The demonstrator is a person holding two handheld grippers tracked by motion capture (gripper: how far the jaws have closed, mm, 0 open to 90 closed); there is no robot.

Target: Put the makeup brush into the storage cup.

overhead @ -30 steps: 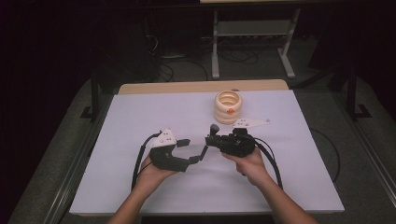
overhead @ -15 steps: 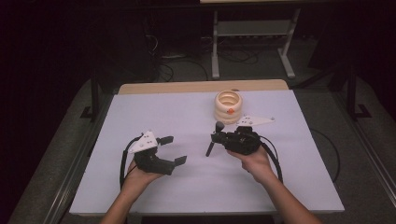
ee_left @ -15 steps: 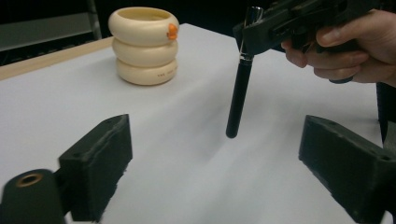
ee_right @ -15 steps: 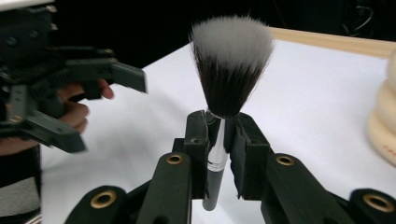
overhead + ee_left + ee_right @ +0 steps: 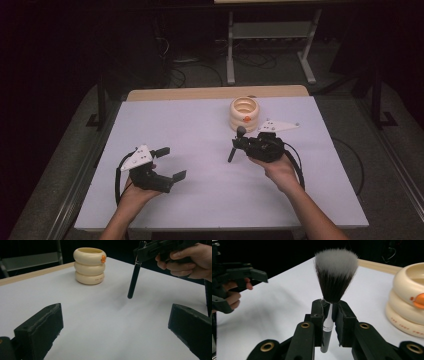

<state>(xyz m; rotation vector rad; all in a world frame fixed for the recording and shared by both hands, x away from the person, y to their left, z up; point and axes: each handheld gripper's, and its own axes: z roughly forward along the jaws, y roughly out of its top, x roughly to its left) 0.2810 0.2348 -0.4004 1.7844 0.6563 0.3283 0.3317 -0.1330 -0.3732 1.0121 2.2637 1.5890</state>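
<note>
— White table [image 5: 210,200] under dark surroundings, with a metal stand [image 5: 270,45] and cables on the floor behind. What sits on it?

— A cream holder [image 5: 245,114] made of three stacked rings, with a small orange mark on its side. It stands toward the far edge, right of centre.

— And the right gripper [image 5: 237,143]?

— Held just in front of the holder, above the table. Its jaws are clamped on a brush [image 5: 331,295]. In the right gripper view the bristles, dark at the base and pale at the tips, stand above the jaws, and the black handle runs down between them.

— Does the handle touch the table?

— In the left gripper view its tip hangs slightly above the surface.

— The left gripper [image 5: 167,162]?

— Near the front left, well apart from the brush and the holder. Its jaws are spread wide, nothing between them.
</note>
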